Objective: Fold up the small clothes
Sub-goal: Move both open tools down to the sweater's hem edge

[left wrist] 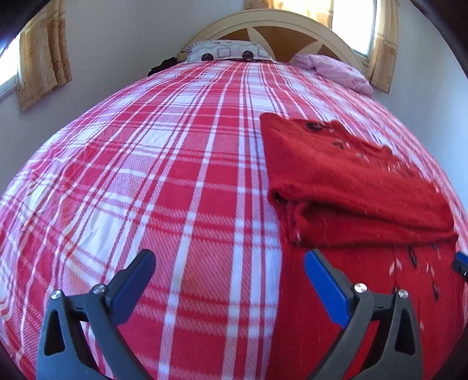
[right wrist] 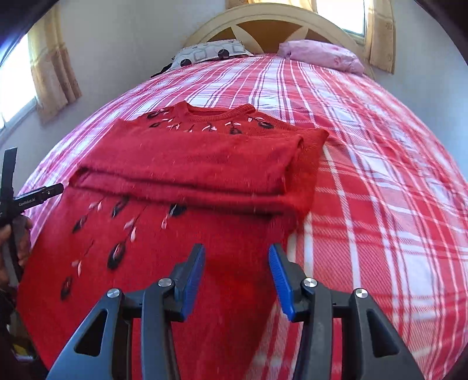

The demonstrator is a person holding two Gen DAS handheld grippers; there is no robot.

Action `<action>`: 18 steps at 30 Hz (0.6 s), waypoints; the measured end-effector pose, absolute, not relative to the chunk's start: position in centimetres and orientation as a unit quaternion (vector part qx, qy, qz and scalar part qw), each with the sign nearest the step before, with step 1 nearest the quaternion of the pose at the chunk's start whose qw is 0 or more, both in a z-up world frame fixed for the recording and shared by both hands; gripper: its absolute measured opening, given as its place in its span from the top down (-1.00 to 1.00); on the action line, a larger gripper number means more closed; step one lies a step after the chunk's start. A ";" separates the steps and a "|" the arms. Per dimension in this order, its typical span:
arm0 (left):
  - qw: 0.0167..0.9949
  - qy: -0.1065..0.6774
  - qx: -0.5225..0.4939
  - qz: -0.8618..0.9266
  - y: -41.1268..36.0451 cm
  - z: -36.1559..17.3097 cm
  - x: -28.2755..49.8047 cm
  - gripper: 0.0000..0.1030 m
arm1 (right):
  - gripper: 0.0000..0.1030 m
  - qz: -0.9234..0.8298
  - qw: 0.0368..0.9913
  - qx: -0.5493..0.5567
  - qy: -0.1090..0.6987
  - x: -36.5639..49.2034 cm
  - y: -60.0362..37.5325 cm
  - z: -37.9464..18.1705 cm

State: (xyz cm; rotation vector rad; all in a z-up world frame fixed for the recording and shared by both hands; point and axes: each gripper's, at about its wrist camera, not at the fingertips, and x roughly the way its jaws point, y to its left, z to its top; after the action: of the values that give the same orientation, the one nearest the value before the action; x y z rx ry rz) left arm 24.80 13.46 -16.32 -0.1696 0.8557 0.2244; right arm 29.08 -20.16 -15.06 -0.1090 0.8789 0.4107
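Observation:
A red knit sweater [right wrist: 187,163] with dark and pink embroidery lies on the plaid bed cover [right wrist: 380,175], its sleeves folded across the chest. It also shows in the left wrist view [left wrist: 345,181] at the right. My left gripper [left wrist: 231,260] is open and empty, above the cover just left of the sweater's lower part. My right gripper [right wrist: 237,257] is open and empty above the sweater's lower right part. The left gripper's body [right wrist: 17,198] shows at the left edge of the right wrist view, and the right gripper's tip [left wrist: 460,263] shows at the right edge of the left wrist view.
A patterned pillow [left wrist: 228,51] and a pink pillow [left wrist: 336,70] lie against the arched headboard [left wrist: 275,26]. Curtained windows [left wrist: 41,55] flank the bed. A dark item [left wrist: 163,65] lies beside the patterned pillow.

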 end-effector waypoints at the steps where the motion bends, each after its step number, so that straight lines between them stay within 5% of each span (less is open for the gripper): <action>1: 0.903 0.411 -0.070 0.105 12.9 -16.2 24.1 -1.00 | 0.09 0.201 0.882 -0.044 0.423 28.4 -20.4 -15.0; 18: 0.908 0.411 -0.022 0.081 10.1 -15.7 15.7 -1.00 | 0.09 0.192 0.886 -0.024 0.421 20.7 -22.2 -16.0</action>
State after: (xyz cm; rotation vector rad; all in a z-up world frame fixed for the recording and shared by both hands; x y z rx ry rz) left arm 15.74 10.13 -15.70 -0.0455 0.8491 0.1679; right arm 20.69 -22.24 -16.00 -0.0491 0.8746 0.3994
